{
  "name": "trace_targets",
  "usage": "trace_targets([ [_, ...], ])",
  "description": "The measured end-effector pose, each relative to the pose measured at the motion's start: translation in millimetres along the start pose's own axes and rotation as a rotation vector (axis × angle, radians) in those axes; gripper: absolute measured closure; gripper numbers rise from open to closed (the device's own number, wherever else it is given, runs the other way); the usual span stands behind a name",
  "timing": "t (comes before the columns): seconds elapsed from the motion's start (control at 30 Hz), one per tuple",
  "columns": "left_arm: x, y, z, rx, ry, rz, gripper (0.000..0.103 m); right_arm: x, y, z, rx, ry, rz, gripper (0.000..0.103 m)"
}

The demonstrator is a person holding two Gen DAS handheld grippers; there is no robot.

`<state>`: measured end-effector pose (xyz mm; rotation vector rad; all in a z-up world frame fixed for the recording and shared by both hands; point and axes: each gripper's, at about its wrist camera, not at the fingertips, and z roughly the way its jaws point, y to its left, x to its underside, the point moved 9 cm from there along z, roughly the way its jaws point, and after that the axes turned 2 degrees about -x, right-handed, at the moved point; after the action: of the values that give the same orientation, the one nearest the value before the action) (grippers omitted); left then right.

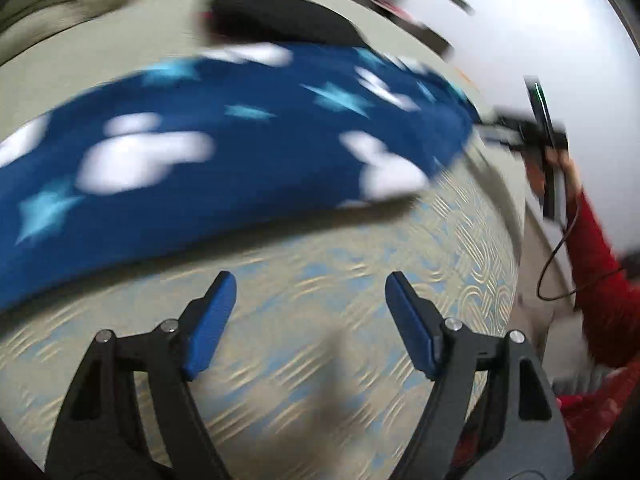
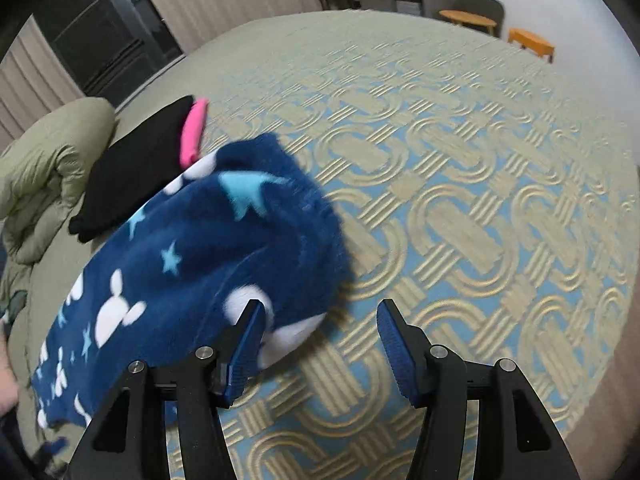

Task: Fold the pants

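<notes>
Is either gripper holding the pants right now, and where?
Neither. The left gripper and right gripper are open and empty; the blue pants lie loose.

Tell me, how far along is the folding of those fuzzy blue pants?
Partly done, it seems: the fuzzy dark-blue pants with white mouse shapes and light-blue stars lie on the patterned beige-and-blue bedspread with one end doubled over in a rounded fold. Nothing is in hand: the left gripper and right gripper are both open and empty. Left to do: probably flattening and another fold.
</notes>
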<state>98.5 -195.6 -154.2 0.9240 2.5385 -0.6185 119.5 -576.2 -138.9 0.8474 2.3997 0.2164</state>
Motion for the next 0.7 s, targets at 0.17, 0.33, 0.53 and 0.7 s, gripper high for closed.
trace_targets([
  [0.17, -47.6, -44.1, 54.0, -0.12, -0.041, 0.157, 0.026, 3.0, 0.7, 3.1, -0.035, -0.004, 0.022, 0.044],
  [0.33, -89.1, -51.0, 41.6, -0.126, -0.141, 0.183, 0.026, 3.5, -10.9, -2.8, -0.077, -0.029, 0.061, 0.043],
  [0.53, -93.0, -42.0, 68.0, -0.04, -0.017, 0.122, 0.026, 10.0, -25.3, 4.6, -0.134, -0.014, 0.135, 0.042],
  [0.7, -97.1, -60.6, 87.1, -0.026, -0.023, 0.113, 0.047, 10.3, -27.9, 9.9, -0.195, -0.025, 0.196, 0.035],
])
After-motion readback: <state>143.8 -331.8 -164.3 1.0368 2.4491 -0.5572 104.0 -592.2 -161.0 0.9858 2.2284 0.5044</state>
